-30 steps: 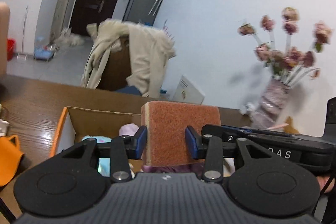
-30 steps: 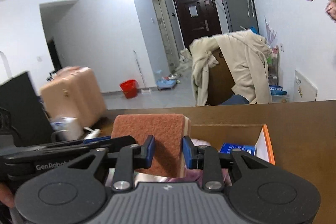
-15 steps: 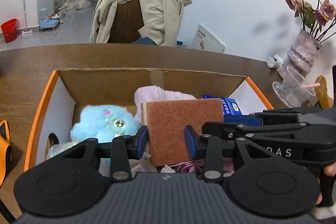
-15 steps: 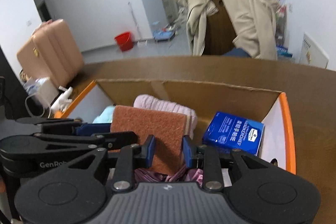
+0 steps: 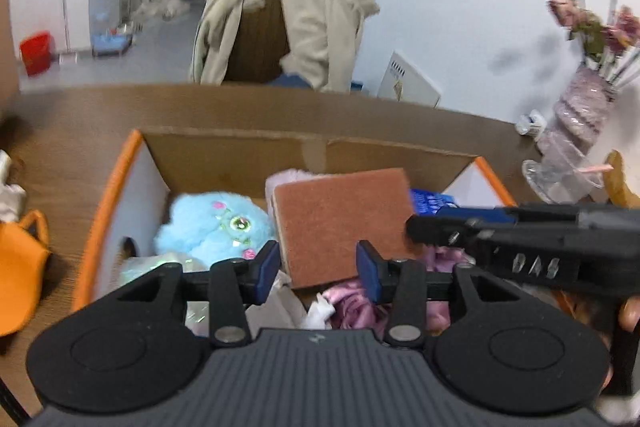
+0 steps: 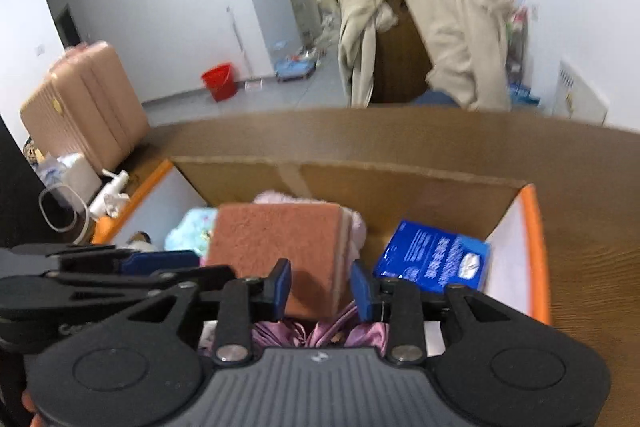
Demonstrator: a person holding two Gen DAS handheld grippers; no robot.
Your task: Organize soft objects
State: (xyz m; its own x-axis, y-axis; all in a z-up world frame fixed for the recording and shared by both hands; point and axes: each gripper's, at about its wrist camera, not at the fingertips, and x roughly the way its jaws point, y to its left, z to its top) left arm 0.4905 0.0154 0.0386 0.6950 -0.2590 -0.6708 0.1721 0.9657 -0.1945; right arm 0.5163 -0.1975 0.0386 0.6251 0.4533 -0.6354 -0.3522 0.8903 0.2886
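Clearly the job is well along. The left gripper's [image 5: 317, 269] blue pads stand apart with the lower end of the scouring sponge [image 5: 342, 223] between them. The right pad looks to be against the sponge's edge and the left one shows a sliver of gap, so I cannot tell whether they pinch it. The right gripper [image 6: 321, 285] is spread too. Its left finger crosses in front of the sponge's face and its right finger stands off the sponge's edge, so it does not clamp it.

The sponge stands tilted over the middle of the cardboard box [image 5: 120, 187], its lower edge down among the contents. Left of it lies a blue plush toy [image 5: 212, 227], just behind it a pink fluffy piece [image 5: 288, 177], to the right a blue packet [image 6: 432, 259], and nearest the fingers a crumple of purple satin cloth [image 5: 356, 303].

I judge most of the soft things are already boxed, with this sponge at the point of being set down or let go. On the table [image 5: 60, 131] left of the box an orange item [image 5: 20, 267] sits outside. Whether it belongs to the sorting I cannot say.
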